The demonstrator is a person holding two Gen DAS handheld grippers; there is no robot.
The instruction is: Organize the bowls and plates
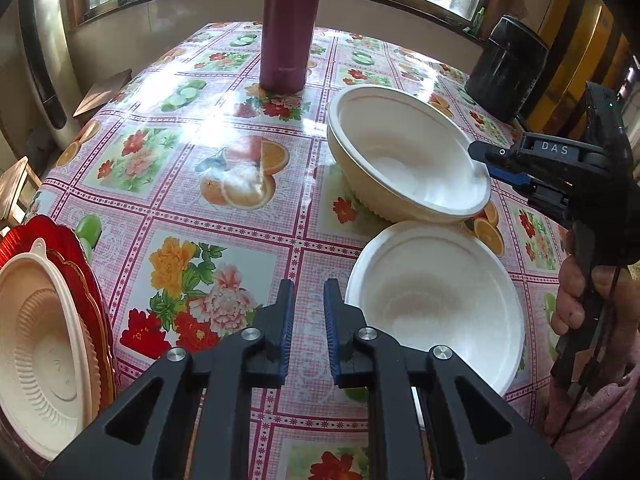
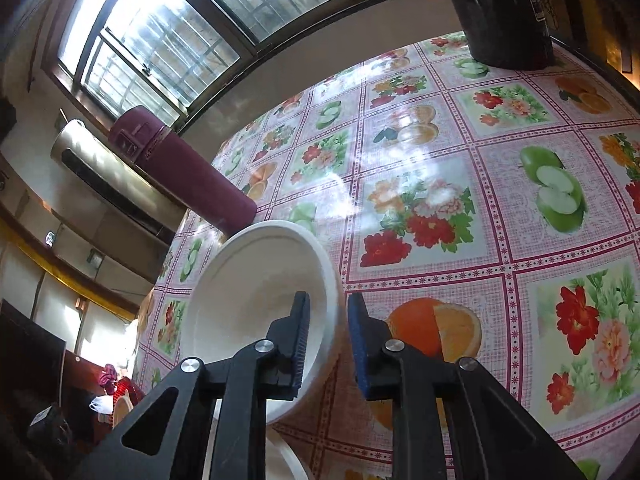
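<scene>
A cream bowl stands tilted on the flowered tablecloth, its right side raised. My right gripper is shut on its right rim. In the right wrist view the same bowl has one finger inside and one outside its wall, at my right gripper. A second white bowl sits just in front of it, upright. My left gripper hovers over the cloth to the left of that bowl, shut with nothing between its pads. At the left edge a ribbed cream bowl lies on a red plate.
A tall maroon flask stands behind the bowls at the table's middle. A black container is at the far right corner. A person's hand grips the right tool's handle. Windows run along the far wall.
</scene>
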